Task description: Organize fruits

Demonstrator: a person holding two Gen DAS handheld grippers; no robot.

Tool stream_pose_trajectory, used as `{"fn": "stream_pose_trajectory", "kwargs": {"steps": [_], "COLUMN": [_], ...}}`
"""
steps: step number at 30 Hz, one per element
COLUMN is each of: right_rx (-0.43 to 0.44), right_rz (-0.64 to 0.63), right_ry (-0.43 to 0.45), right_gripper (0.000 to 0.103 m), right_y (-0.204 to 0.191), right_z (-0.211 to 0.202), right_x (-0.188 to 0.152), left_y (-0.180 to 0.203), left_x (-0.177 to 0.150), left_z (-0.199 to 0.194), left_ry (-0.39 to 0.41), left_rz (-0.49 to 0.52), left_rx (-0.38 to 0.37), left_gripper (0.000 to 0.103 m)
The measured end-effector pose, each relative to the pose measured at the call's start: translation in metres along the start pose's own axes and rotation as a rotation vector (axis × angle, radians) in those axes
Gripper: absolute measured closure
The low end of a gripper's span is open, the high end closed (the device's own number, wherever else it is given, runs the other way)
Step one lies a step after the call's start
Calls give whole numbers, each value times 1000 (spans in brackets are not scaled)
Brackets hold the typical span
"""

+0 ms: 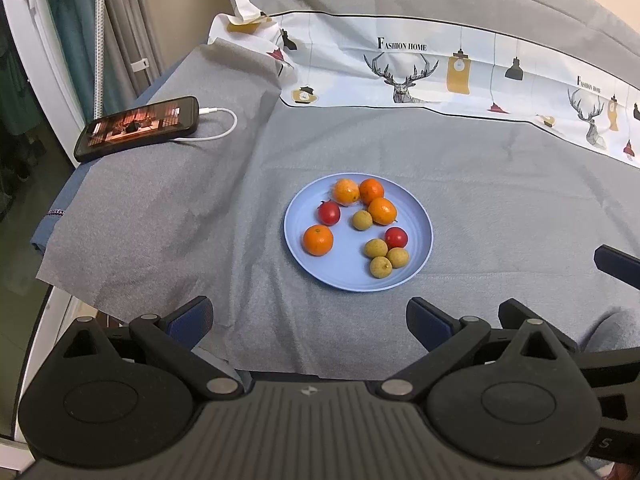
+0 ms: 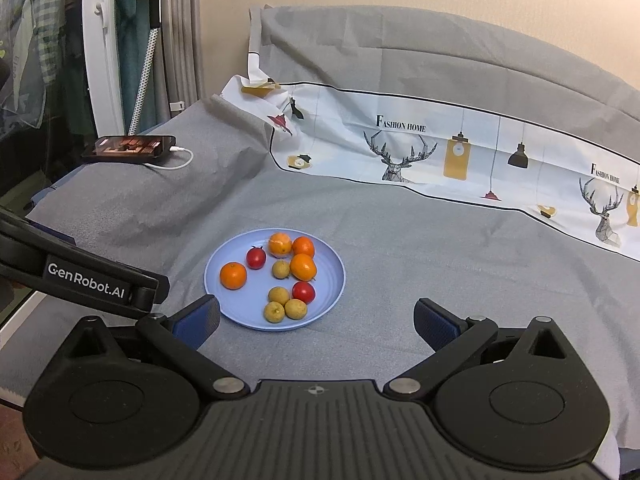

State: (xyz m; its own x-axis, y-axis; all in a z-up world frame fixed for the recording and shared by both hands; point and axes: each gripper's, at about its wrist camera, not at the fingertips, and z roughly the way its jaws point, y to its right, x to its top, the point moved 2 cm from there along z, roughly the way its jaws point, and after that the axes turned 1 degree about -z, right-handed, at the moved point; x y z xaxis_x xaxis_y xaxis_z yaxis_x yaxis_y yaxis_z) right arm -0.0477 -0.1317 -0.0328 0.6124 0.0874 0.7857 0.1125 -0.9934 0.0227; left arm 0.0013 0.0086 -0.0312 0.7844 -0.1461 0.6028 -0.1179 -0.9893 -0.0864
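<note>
Left wrist view: the blue plate (image 1: 416, 264) of fruits (image 1: 362, 220) is being seen centred on the grey cloth (image 1: 500, 200), bare cloth ringing it. The left gripper (image 1: 310, 322) is being held short of the plate, jaws wide apart, empty.

Right wrist view: the right gripper (image 2: 316, 322) is being held at the plate's (image 2: 332, 292) near rim, jaws spread, empty.

Fruits (image 1: 362, 220) lie on the plate (image 1: 344, 278), phone (image 1: 138, 128) far behind-left on cloth (image 1: 500, 200)

"FASHION HOME" on printed cloth (image 2: 440, 152); "GenRobot.AI" on left hand-held gripper (image 2: 86, 280)
</note>
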Motion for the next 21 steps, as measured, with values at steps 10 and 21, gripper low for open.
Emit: {"fn": "stream_pose_trajectory", "kwargs": {"steps": [10, 21], "right_rx": [-3, -3], "right_rz": [-3, -5], "right_ry": [-3, -2], "right_gripper": [1, 1], "right_y": [-1, -1], "right_z": [2, 2], "right_x": [0, 0], "left_y": [0, 1], "left_x": [1, 1], "left_z": [1, 2], "left_ry": [-1, -4], "left_rz": [5, 10], "left_rx": [8, 25], "left_gripper": [0, 0]}}
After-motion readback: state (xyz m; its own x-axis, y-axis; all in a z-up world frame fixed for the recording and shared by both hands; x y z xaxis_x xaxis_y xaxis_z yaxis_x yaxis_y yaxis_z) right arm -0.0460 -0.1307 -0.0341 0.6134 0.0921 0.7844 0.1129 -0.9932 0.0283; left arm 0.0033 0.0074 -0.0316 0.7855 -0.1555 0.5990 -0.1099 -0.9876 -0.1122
